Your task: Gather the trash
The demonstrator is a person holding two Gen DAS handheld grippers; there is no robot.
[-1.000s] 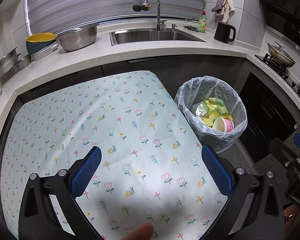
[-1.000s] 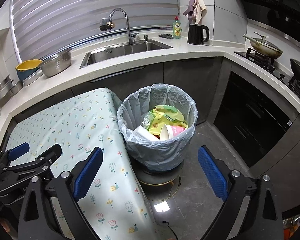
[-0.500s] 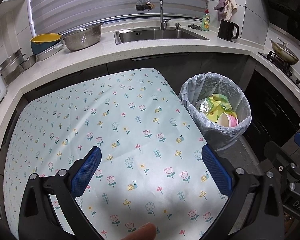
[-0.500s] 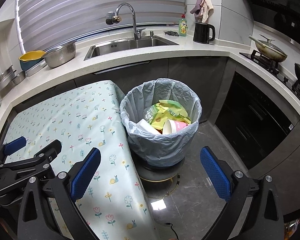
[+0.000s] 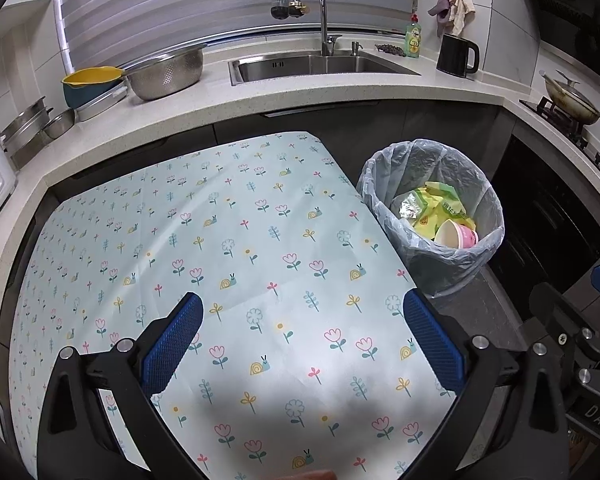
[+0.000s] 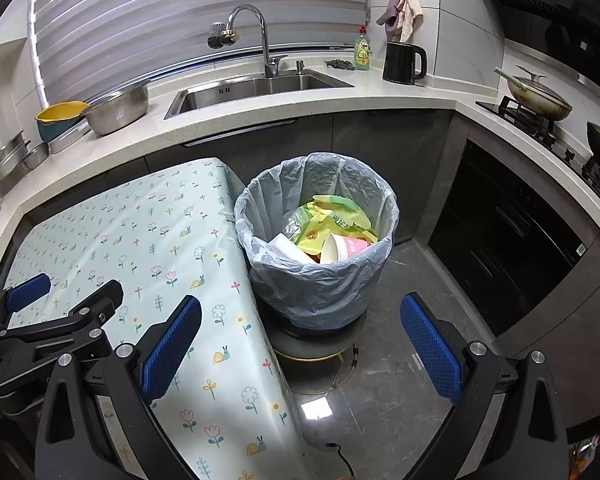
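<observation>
A bin lined with a translucent grey bag (image 5: 432,256) (image 6: 320,280) stands on the floor at the table's right edge. Inside lie yellow-green snack wrappers (image 6: 328,224) (image 5: 440,208), a pink paper cup (image 6: 344,248) (image 5: 458,234) and a white item (image 6: 288,248). My left gripper (image 5: 300,340) hovers open above the flower-print tablecloth (image 5: 228,248), holding nothing. My right gripper (image 6: 298,344) stands open over the floor just in front of the bin, also holding nothing. No loose trash shows on the cloth.
A white counter wraps around behind, with a sink (image 5: 320,66), metal colander (image 5: 166,76), yellow-and-blue bowl (image 5: 88,86), black kettle (image 5: 458,56) and a pan on the stove (image 5: 572,102). Dark cabinets (image 6: 512,240) stand right of the bin. A cable (image 6: 340,456) lies on the floor.
Both grippers have drawn back and risen slightly, so the bin and table look smaller and farther. Both stay open. The fingertip at the left view's bottom edge is nearly out of frame.
</observation>
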